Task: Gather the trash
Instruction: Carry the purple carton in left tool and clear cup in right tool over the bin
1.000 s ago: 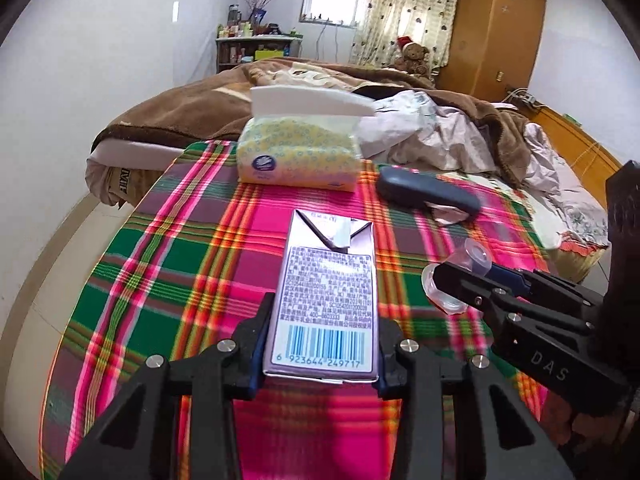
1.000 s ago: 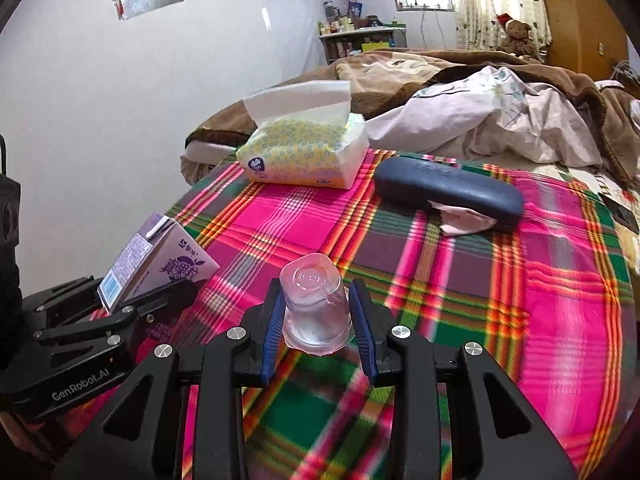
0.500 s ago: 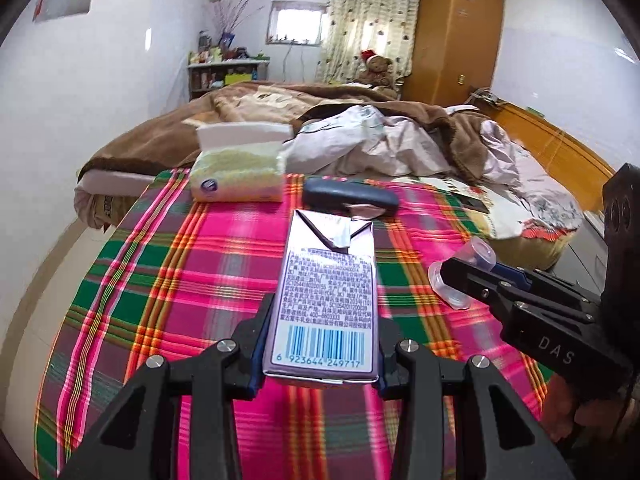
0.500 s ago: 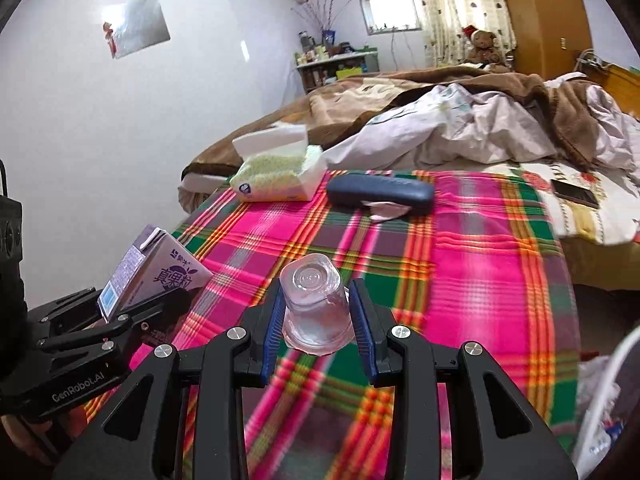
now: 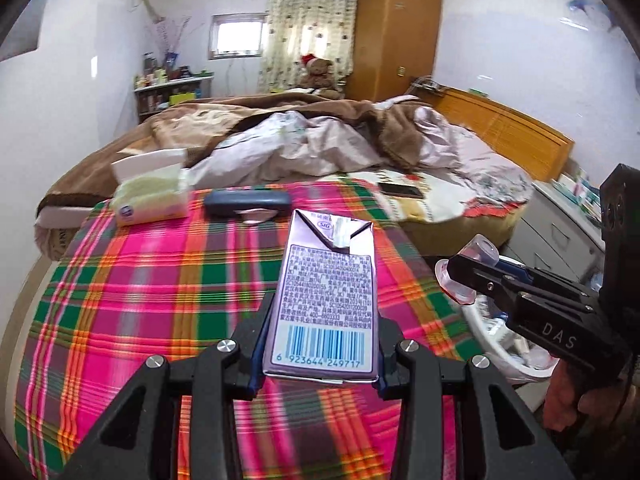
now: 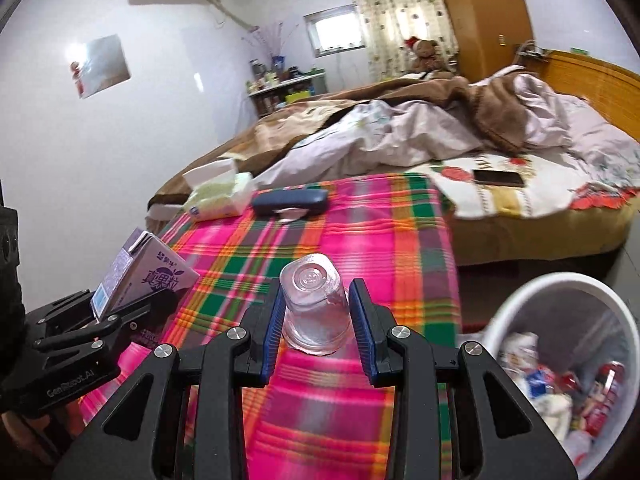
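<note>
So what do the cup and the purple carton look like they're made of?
The cup looks like thin clear plastic: see-through, glossy, molded base. The carton looks like coated paperboard: printed panels, silvery folded top, slight sheen. Foil lining is a guess.

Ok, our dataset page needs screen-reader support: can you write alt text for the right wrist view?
The right gripper holds an upside-down clear plastic cup between its fingers, above a plaid tablecloth. A white trash bin with litter sits lower right; the left gripper holds a purple drink carton at left.

The right tool [image 6: 316, 320] grips a clear plastic cup [image 6: 314, 304] above the plaid cloth [image 6: 384, 248], beside a white bin [image 6: 516, 308].
</note>
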Demonstrator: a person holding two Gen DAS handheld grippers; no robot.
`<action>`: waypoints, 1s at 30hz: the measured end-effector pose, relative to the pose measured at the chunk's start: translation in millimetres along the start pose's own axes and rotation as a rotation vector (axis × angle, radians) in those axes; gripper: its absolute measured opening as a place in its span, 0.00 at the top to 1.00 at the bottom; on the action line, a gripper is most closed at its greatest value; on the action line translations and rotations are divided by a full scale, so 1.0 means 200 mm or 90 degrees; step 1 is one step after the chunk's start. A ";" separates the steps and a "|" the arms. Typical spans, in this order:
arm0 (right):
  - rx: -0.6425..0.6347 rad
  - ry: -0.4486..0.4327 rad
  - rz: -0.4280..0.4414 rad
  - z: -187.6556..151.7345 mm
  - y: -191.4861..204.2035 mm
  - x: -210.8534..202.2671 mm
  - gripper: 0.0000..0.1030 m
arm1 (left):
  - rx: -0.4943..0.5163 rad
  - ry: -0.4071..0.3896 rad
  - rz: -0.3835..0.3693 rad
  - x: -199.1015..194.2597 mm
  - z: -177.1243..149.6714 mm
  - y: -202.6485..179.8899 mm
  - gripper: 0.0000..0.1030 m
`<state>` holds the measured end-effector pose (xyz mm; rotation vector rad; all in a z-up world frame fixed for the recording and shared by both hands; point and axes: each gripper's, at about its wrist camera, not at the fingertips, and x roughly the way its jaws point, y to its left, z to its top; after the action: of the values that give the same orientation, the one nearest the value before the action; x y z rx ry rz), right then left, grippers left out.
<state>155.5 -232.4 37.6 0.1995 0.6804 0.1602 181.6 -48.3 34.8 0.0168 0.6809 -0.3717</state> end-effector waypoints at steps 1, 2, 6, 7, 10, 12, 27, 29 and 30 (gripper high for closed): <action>0.005 -0.003 -0.005 -0.01 -0.03 -0.02 0.67 | 0.004 0.000 -0.005 0.00 0.00 -0.04 0.60; 0.010 -0.006 -0.011 -0.01 -0.06 -0.04 0.67 | 0.007 0.000 -0.011 0.01 0.00 -0.07 0.60; 0.031 -0.016 -0.043 -0.03 -0.19 -0.13 0.67 | 0.023 0.008 -0.039 0.04 0.00 -0.21 0.60; 0.039 -0.019 -0.053 -0.04 -0.22 -0.15 0.67 | 0.027 0.010 -0.049 0.05 0.00 -0.25 0.60; 0.059 -0.025 -0.076 -0.05 -0.32 -0.21 0.67 | 0.036 0.020 -0.078 0.08 0.00 -0.36 0.60; 0.067 -0.028 -0.096 -0.06 -0.37 -0.24 0.67 | 0.048 0.025 -0.092 0.11 0.00 -0.43 0.60; 0.122 -0.005 -0.194 -0.15 -0.72 -0.32 0.67 | 0.112 0.082 -0.173 0.30 -0.03 -0.89 0.60; 0.124 0.005 -0.203 -0.17 -0.76 -0.32 0.67 | 0.112 0.096 -0.180 0.35 -0.04 -0.94 0.60; 0.127 0.011 -0.209 -0.17 -0.78 -0.31 0.67 | 0.118 0.098 -0.178 0.36 -0.04 -0.96 0.60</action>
<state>99.0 -392.7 12.1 0.2743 0.7378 -0.2215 163.0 -250.5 3.6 0.1281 0.8008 -0.7069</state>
